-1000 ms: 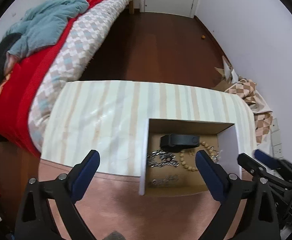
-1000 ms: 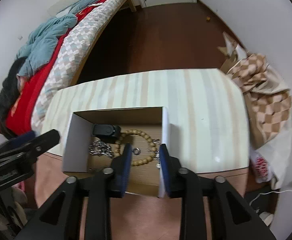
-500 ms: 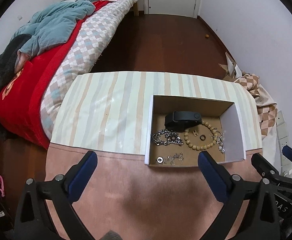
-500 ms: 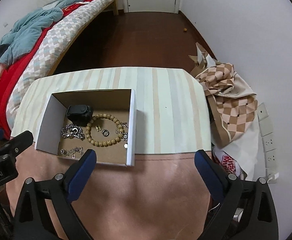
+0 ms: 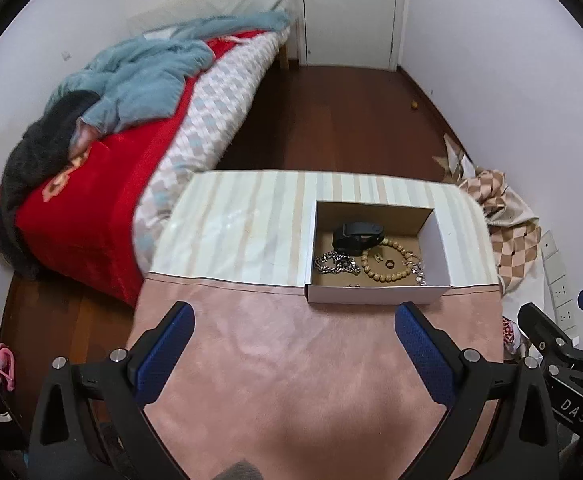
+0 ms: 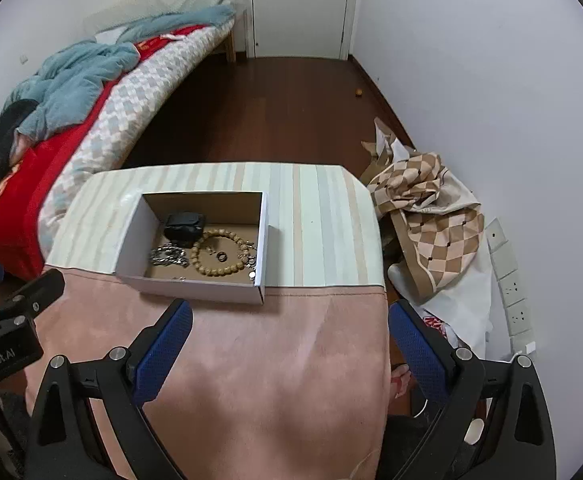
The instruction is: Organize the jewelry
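— Cardboard, white outside and brown within: what does the box (image 5: 377, 295) hold, and where does it sit?

— It sits on the bench (image 5: 251, 360), where the striped cover meets the pink cloth. Inside lie a black watch-like band (image 5: 357, 235) at the far side, a silver chain (image 5: 336, 262) at the near left, a loop of wooden beads (image 5: 391, 261) to its right with a small ring (image 6: 221, 256) inside the loop, and a few tiny bright pieces near the front wall and the right wall.

— Which way from each gripper?

— From the left gripper (image 5: 293, 354) the box is ahead and to the right; from the right gripper (image 6: 289, 354) it is ahead and to the left. Its long axis runs left to right across both views. Neither touches it; the right one looks slightly nearer, though that is a judgement.

— And the jaws?

— Both stand spread wide, holding nothing.

— How far along?

— Nothing lies loose on the bench, so the sorting seems close to finished. Any further move would have to reach forward and down over the low front wall.
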